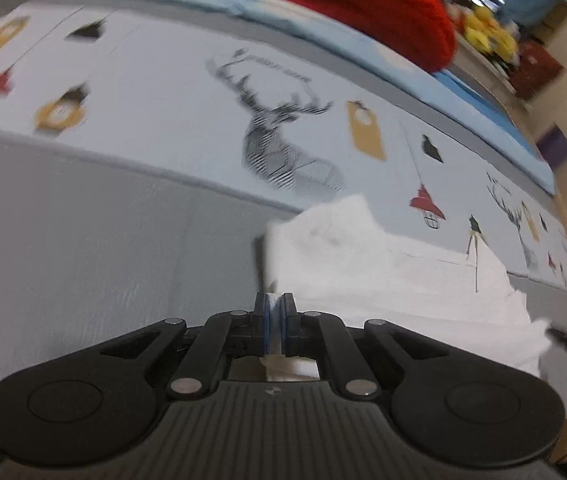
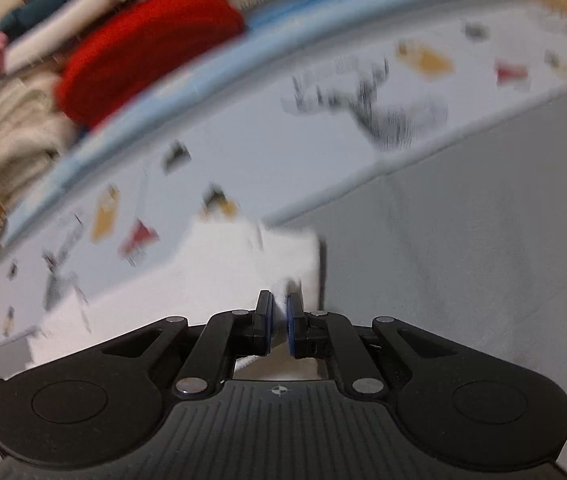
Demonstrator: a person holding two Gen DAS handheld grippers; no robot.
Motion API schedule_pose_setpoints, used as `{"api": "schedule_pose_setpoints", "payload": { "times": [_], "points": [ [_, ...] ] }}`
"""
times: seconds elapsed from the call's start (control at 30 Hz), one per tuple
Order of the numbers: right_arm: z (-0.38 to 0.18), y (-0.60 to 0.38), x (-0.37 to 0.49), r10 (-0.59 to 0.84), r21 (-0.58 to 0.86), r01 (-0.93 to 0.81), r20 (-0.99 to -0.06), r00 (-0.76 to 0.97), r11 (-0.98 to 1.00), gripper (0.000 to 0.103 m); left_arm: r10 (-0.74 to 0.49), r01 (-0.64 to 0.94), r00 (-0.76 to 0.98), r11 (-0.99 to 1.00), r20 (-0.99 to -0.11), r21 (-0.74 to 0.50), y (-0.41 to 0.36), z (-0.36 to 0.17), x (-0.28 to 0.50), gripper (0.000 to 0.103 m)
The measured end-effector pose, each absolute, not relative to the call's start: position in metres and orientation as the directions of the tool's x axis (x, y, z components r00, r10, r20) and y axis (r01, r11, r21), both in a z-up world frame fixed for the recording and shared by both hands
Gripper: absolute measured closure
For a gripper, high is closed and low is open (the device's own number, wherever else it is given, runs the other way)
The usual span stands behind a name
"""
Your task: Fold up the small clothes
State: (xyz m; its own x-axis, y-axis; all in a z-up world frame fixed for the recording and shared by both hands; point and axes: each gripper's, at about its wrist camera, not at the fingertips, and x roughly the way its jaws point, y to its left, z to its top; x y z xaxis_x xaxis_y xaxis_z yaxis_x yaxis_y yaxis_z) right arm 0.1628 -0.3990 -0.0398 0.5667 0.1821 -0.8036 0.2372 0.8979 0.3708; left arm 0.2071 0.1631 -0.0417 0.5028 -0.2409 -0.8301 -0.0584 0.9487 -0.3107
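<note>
White cloth (image 1: 363, 264) pinched btwn left gripper (image 1: 275, 306) fingers, right gripper (image 2: 279, 308) too

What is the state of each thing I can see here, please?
left gripper: shut on the white garment.
right gripper: shut on the white garment.
white garment: lifted at its edge, held by both grippers.
red knit: lying bunched at the back.
printed cloth: spread flat.
</note>
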Motion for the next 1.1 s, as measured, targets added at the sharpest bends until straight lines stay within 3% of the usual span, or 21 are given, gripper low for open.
{"api": "schedule_pose_setpoints", "payload": {
  "times": [0.07, 0.17, 0.23, 0.3, 0.37, 0.43, 0.5, 0.53, 0.7, 0.83, 0.97, 1.1],
  "points": [
    [-0.045, -0.403, 0.179, 0.194, 0.404, 0.273, -0.801, 0.566, 0.873, 0.097, -0.227, -0.047, 0.503, 0.956, -0.834, -0.288, 0.161, -0.043, 0.219, 0.098],
    [-0.034, -0.407, 0.200, 0.155, 0.396, 0.249, -0.751, 0.642, 0.884, 0.100, -0.229, -0.120, 0.565, 0.928, -0.793, -0.353, 0.176, -0.039, 0.230, 0.098],
    [-0.033, -0.413, 0.207, 0.139, 0.417, 0.272, -0.726, 0.673, 0.867, 0.100, -0.161, -0.169, 0.605, 0.931, -0.780, -0.323, 0.184, -0.033, 0.234, 0.097],
    [-0.031, -0.419, 0.214, 0.088, 0.398, 0.311, -0.725, 0.683, 0.863, 0.096, -0.182, -0.189, 0.600, 0.914, -0.779, -0.358, 0.191, -0.034, 0.236, 0.097],
    [-0.030, -0.420, 0.221, 0.111, 0.394, 0.289, -0.735, 0.669, 0.872, 0.096, -0.224, -0.188, 0.553, 0.905, -0.802, -0.382, 0.190, -0.038, 0.237, 0.088],
    [-0.030, -0.418, 0.224, 0.146, 0.391, 0.256, -0.750, 0.645, 0.884, 0.092, -0.215, -0.189, 0.509, 0.917, -0.833, -0.352, 0.185, -0.043, 0.234, 0.080],
    [-0.031, -0.415, 0.221, 0.149, 0.370, 0.244, -0.770, 0.620, 0.896, 0.077, -0.183, -0.195, 0.483, 0.931, -0.857, -0.308, 0.179, -0.045, 0.229, 0.079],
    [-0.033, -0.413, 0.216, 0.151, 0.360, 0.234, -0.776, 0.612, 0.903, 0.075, -0.175, -0.203, 0.477, 0.931, -0.861, -0.302, 0.176, -0.045, 0.227, 0.079],
    [-0.053, -0.403, 0.197, 0.113, 0.274, 0.237, -0.842, 0.528, 0.932, 0.073, -0.179, -0.200, 0.483, 0.931, -0.857, -0.307, 0.163, -0.048, 0.210, 0.079],
    [-0.054, -0.396, 0.191, 0.106, 0.273, 0.235, -0.832, 0.545, 0.933, 0.072, -0.179, -0.221, 0.476, 0.924, -0.861, -0.314, 0.157, -0.055, 0.210, 0.078],
    [-0.056, -0.392, 0.195, 0.091, 0.260, 0.240, -0.832, 0.547, 0.935, 0.072, -0.159, -0.222, 0.506, 0.926, -0.847, -0.306, 0.151, -0.052, 0.221, 0.058],
    [-0.062, -0.390, 0.207, 0.087, 0.260, 0.254, -0.838, 0.538, 0.932, 0.072, -0.152, -0.206, 0.500, 0.935, -0.853, -0.287, 0.143, -0.056, 0.234, 0.057]
  ]
}}
